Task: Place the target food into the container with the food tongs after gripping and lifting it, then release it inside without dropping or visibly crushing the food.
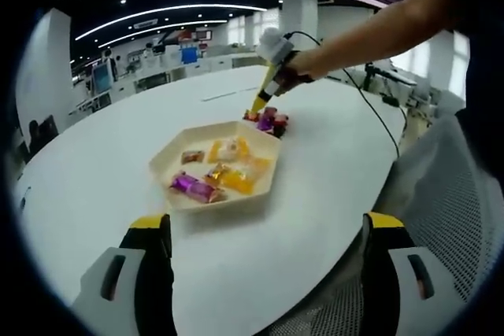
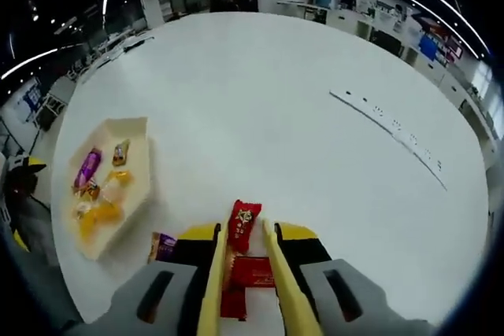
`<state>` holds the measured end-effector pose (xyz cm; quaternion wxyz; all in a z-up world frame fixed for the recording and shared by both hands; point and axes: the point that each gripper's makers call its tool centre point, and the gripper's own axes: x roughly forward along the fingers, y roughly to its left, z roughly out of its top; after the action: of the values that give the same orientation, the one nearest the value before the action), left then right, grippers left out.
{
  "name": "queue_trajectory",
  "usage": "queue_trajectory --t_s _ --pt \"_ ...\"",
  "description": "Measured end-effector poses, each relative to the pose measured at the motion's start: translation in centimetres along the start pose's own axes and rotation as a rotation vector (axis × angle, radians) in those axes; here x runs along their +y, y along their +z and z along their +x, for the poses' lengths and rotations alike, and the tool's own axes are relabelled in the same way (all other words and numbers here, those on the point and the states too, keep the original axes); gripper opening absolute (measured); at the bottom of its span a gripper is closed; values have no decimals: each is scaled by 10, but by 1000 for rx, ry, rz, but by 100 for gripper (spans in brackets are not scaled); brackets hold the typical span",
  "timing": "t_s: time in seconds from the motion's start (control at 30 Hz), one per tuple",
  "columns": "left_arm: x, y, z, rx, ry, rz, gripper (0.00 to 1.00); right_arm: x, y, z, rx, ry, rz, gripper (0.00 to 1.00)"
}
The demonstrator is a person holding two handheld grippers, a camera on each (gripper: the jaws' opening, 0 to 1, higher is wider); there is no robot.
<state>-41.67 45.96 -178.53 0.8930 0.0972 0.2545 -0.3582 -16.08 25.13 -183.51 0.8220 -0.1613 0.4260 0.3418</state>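
A round white worktop (image 1: 331,194) carried a cream hexagonal tray (image 1: 161,164) of wrapped sweets at its centre. At the tray's one o'clock, the right tongs (image 2: 245,261) stood narrowed around a red wrapped candy (image 2: 243,226); the left tongs (image 1: 268,273) stood wide. The candy looked light, crinkly and slippery, best held mid-wrapper.
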Motion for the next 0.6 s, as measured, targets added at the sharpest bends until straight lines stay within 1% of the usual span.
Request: queue_trajectory --t_s 0.13,0.2,0.23,0.27,0.33,0.4,0.47,0.53,0.6 --pt "-1 -1 0 4 -4 2 96 2 -1 1 11 0 -29 21" --pt "1 -2 0 3 -1 -1 96 2 1 1 9 0 -37 19" --pt "1 -2 0 3 0 -1 97 1 3 0 -1 -11 -43 19" --pt "1 -2 0 3 -1 -2 97 1 6 -1 -14 -13 -56 19" --pt "1 -3 0 7 -1 1 96 3 5 -2 3 4 -42 20" --pt "1 -3 0 7 -8 -11 96 3 7 -7 6 3 -51 20" --pt "2 -5 0 19 -11 -19 95 3 7 -9 17 21 -53 20" --pt "1 -4 0 15 -10 -10 95 1 9 -15 18 8 -77 20" --pt "1 -4 0 14 -9 -8 95 1 12 -19 14 15 -70 20"
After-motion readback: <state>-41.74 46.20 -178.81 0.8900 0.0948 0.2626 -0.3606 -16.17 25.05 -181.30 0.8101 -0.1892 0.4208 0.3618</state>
